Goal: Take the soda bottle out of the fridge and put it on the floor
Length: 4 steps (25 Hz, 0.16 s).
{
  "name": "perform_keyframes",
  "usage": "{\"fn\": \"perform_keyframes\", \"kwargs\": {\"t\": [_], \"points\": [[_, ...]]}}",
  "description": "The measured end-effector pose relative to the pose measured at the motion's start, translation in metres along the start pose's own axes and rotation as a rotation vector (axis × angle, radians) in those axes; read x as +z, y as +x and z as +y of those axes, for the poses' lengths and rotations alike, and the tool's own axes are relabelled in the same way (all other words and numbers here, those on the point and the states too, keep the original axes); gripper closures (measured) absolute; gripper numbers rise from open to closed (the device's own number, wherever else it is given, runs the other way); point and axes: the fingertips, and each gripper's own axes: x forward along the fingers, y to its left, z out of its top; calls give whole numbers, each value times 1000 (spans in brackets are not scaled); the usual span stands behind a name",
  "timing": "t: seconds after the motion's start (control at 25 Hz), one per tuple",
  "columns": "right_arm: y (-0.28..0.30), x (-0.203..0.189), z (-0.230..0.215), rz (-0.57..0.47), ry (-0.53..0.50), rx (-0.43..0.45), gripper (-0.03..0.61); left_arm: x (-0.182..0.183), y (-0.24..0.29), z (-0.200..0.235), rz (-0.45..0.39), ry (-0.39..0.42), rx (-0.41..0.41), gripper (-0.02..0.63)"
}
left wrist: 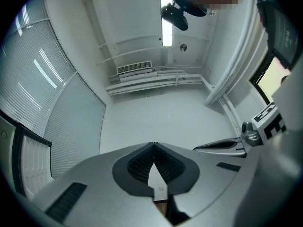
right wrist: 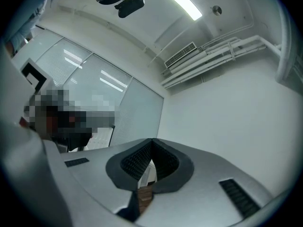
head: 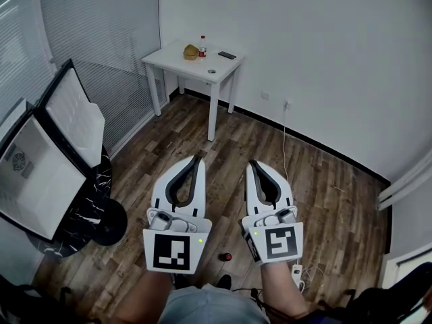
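A wood plank floor (head: 270, 147) runs out to white walls, with a wall of blinds (head: 101, 25) on the left. At the near left a white, black-edged box (head: 34, 181) stands with its door (head: 74, 110) swung open on a round black stand (head: 101, 221); what it holds cannot be made out. In the far corner is a small white bench (head: 169, 58). Farther right a cable (head: 284, 133) drops down the wall, and a power strip (head: 297, 273) lies on the near floor.

The only bottle (head: 202, 46) in sight, red-capped, stands upright on the far bench just right of a brown lump (head: 191, 51); whether it is the soda bottle I cannot tell. It is well apart from both tools, with bare floor between.

The left tool (head: 197, 157) and the right tool (head: 253, 162) are held side by side over the near floor, pointing toward the bench. Each has its jaws closed tip to tip with nothing between them.
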Motion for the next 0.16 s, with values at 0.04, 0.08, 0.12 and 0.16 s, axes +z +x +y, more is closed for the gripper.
{"fn": "perform_keyframes", "kwargs": {"t": [0.04,0.08,0.12,0.16], "points": [[1,1,0,-3,-1,1,568,1,1,0,-1,1,1,601],[2,1,0,-2,-2,3,568,1,2,1,-4,1,2,601],[2,1,1,-1,-3,5,568,2,2,1,-8,-1,3,601],[3,0,1,1,-3,7,568,2,3,1,-12,-3,4,601]]}}
